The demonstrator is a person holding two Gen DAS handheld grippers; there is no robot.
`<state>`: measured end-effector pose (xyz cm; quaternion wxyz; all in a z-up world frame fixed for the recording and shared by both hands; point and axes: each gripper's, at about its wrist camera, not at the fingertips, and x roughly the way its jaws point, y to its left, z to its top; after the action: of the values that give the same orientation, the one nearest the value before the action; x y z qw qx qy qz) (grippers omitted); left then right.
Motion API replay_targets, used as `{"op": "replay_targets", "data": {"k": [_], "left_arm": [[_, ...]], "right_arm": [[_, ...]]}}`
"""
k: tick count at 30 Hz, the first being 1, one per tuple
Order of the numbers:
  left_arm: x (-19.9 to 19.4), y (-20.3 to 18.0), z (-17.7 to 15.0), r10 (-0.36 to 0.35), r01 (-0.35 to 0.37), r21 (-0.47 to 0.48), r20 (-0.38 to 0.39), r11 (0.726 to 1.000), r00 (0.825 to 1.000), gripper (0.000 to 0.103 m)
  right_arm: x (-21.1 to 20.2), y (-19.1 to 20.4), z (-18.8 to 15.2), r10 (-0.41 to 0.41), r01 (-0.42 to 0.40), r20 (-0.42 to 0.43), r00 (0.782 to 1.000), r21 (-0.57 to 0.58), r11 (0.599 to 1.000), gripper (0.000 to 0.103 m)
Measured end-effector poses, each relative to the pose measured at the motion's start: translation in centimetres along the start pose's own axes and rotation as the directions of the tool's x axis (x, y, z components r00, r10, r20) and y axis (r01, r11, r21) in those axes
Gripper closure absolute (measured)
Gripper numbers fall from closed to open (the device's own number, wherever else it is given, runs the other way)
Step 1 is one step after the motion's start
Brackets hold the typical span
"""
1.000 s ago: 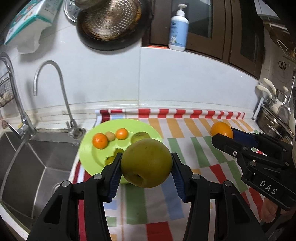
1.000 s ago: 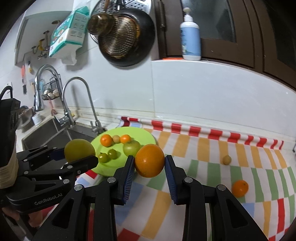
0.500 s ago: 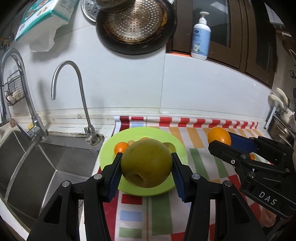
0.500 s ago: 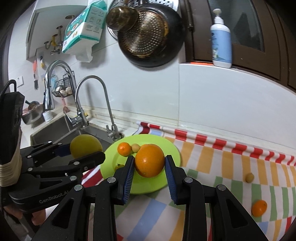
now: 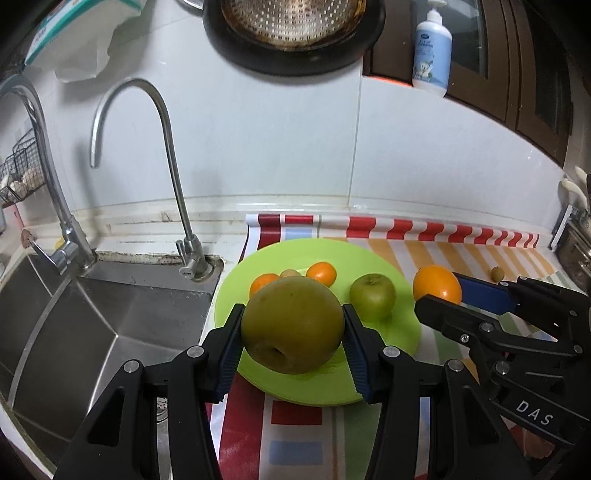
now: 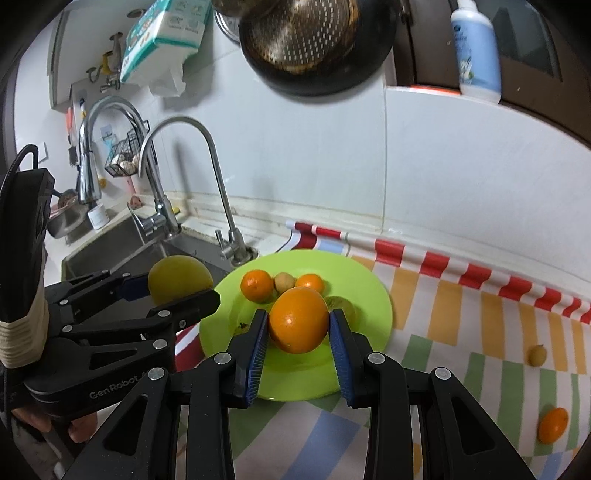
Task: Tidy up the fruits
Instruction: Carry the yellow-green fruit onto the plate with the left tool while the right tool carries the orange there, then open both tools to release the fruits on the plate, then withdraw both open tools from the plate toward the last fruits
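Two handheld grippers are each gripping one fruit above a lime-green plate [image 5: 402, 332]. Left gripper [image 5: 291, 343] is clamping a large yellow-green pear [image 5: 291, 325] between its blue-padded fingers [image 5: 227, 354], with the pads pressing on both sides of the fruit, and it is hovering over the plate's near left edge. Right gripper [image 6: 298, 339] is squeezing a big orange [image 6: 298, 319] the same way, centered between its pads, and it is hanging over the middle of the plate.

Inside the plate, two small tangerines [image 6: 256, 285] are sitting at the back with a small tan round fruit [image 6: 284, 282] touching between them, and a green apple [image 5: 372, 297] is resting to their right. Other fruit partly hidden behind the held fruits cannot be made out.

White lettering on the right gripper's body is reading "DAS" in the left camera's view, and the left gripper's body is showing "GenRobot" in the right camera's view. Print on the white pump bottle [image 6: 476, 51] on the ledge is too blurred to read.

Outward on the striped, checked cloth [image 6: 461, 332], another small tan fruit [image 6: 536, 356] and a small tangerine [image 6: 552, 424] are lying well apart from the plate, to the right. Left of the plate, a steel sink [image 5: 74, 325] with two curved faucets [image 5: 159, 155] is sitting beside the cloth, and a dark pan holding a perforated strainer [image 5: 291, 26] is hanging on the white wall.
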<state>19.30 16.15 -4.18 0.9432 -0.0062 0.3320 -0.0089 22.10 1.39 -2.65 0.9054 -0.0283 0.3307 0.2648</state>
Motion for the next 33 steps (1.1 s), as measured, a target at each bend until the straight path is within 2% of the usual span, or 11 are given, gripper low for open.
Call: {"op": "replay_targets", "data": {"k": [12, 20, 23, 31, 33], "left_arm": [[4.3, 0.6, -0.8, 0.002, -0.001, 0.02, -0.072, 1.0, 0.997, 0.053], [5.9, 0.7, -0.5, 0.011, -0.01, 0.016, -0.083, 1.0, 0.997, 0.052], [5.3, 0.6, -0.3, 0.041, -0.039, 0.028, -0.045, 0.999, 0.998, 0.046], [2.6, 0.0, 0.0, 0.047, -0.047, 0.02, -0.01, 0.999, 0.999, 0.045], [1.8, -0.2, -0.1, 0.048, -0.048, 0.016, -0.004, 0.999, 0.999, 0.045]], "right_arm": [[4.4, -0.8, -1.6, 0.008, -0.006, -0.094, 0.996, 0.02, 1.0, 0.069], [6.0, -1.0, -1.7, 0.018, -0.013, -0.118, 0.993, 0.039, 0.999, 0.068], [5.7, -1.2, -1.5, 0.003, 0.002, -0.103, 0.995, 0.049, 0.999, 0.063], [3.7, -1.7, -1.3, -0.011, 0.016, -0.07, 0.997, 0.064, 0.998, 0.062], [2.9, -1.8, -1.3, -0.021, 0.025, -0.06, 0.998, 0.062, 0.998, 0.056]]}}
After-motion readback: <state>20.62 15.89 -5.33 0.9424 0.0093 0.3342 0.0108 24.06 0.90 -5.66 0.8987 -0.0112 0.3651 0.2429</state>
